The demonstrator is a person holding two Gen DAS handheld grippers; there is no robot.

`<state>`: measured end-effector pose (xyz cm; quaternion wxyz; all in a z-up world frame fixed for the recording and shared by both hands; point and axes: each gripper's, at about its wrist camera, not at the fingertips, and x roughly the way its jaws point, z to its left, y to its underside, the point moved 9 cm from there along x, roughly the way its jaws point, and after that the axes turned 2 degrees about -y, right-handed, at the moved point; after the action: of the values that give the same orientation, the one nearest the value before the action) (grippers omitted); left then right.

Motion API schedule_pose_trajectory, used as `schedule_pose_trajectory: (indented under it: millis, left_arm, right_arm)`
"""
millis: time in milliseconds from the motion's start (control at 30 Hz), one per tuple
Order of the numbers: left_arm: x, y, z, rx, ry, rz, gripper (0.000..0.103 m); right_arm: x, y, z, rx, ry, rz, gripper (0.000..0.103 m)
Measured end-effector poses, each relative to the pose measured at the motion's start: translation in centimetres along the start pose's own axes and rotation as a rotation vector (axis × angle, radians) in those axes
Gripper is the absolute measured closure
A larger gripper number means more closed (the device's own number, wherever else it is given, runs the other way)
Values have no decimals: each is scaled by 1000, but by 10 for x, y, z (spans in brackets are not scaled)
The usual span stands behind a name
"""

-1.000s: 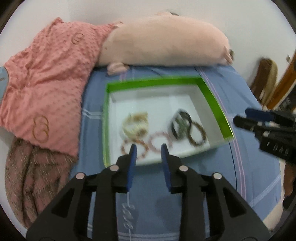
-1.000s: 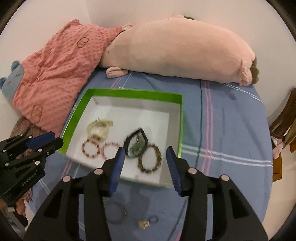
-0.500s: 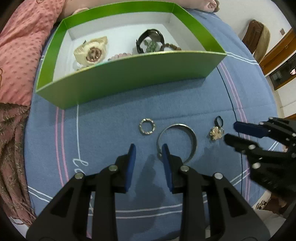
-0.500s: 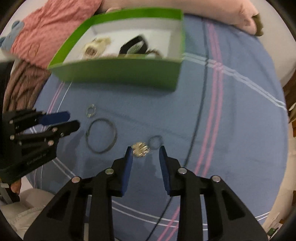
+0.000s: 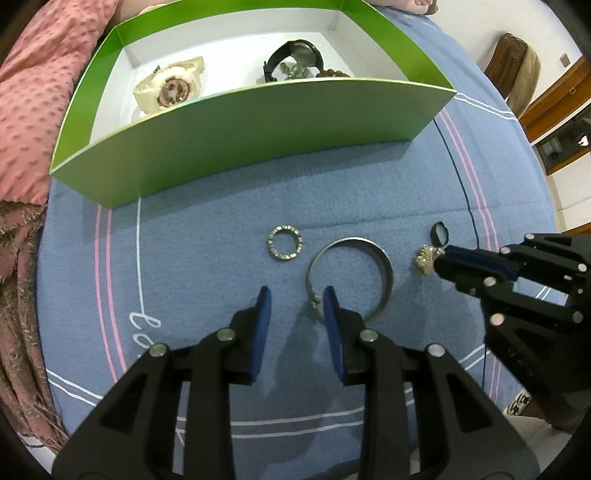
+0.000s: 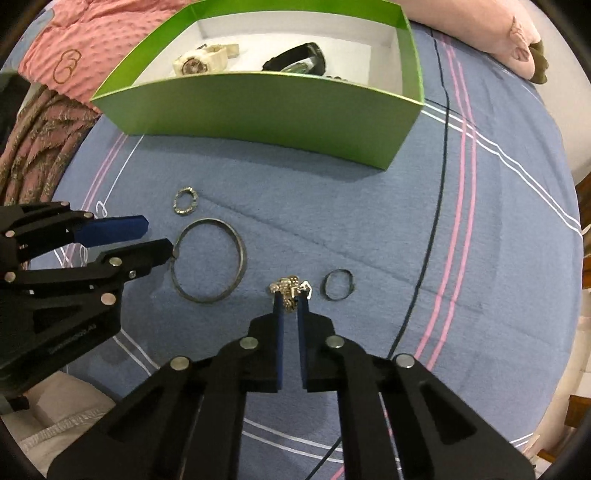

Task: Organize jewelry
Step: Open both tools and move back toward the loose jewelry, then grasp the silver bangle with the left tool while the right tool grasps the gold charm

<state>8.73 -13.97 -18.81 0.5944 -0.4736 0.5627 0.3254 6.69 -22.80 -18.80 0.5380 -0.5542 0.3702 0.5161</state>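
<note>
A green box (image 5: 258, 140) (image 6: 266, 110) holds a cream watch (image 5: 168, 90), a black watch (image 5: 293, 61) and beaded bracelets. On the blue bedspread in front of it lie a small stone-set ring (image 5: 285, 243) (image 6: 185, 201), a silver bangle (image 5: 351, 280) (image 6: 208, 271), a gold brooch (image 5: 425, 258) (image 6: 288, 291) and a dark ring (image 5: 439, 233) (image 6: 338, 285). My left gripper (image 5: 297, 295) is open, its right finger at the bangle's near-left edge. My right gripper (image 6: 290, 301) has its fingers closed in on the brooch on the bedspread.
A pink dotted blanket (image 5: 33, 96) and a brown fringed throw (image 5: 18, 295) lie left of the box. A pink plush pillow (image 6: 480, 33) lies behind it. A wooden chair (image 5: 513, 70) stands at the far right, off the bed.
Both grippers dropped from above the box to the loose pieces in front of it. My right gripper narrowed and closed on the brooch. My left gripper moved close to the bangle.
</note>
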Motion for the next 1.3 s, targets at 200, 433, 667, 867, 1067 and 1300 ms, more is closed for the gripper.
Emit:
schedule_pose_trajectory:
  millis: [200, 433, 667, 867, 1067, 1300]
  left_arm:
    - [12, -2, -13, 25, 5, 20, 74]
    - [16, -7, -11, 27, -38, 5, 97]
    - [10, 3, 6, 28, -62, -4, 98]
    - [6, 20, 38, -3, -45, -4, 95]
    - [-20, 16, 30, 4, 17, -62, 75]
    - [-2, 13, -19, 115, 46, -18, 76]
  right_arm:
    - [-4, 1, -5, 41, -25, -8, 97]
    - [-12, 2, -17, 77, -38, -21, 86]
    - [-15, 2, -22, 77, -25, -31, 81]
    - [-7, 0, -15, 78, -27, -21, 81]
    - [-4, -1, -11, 71, -32, -15, 80]
    - [-7, -2, -14, 70, -28, -19, 80]
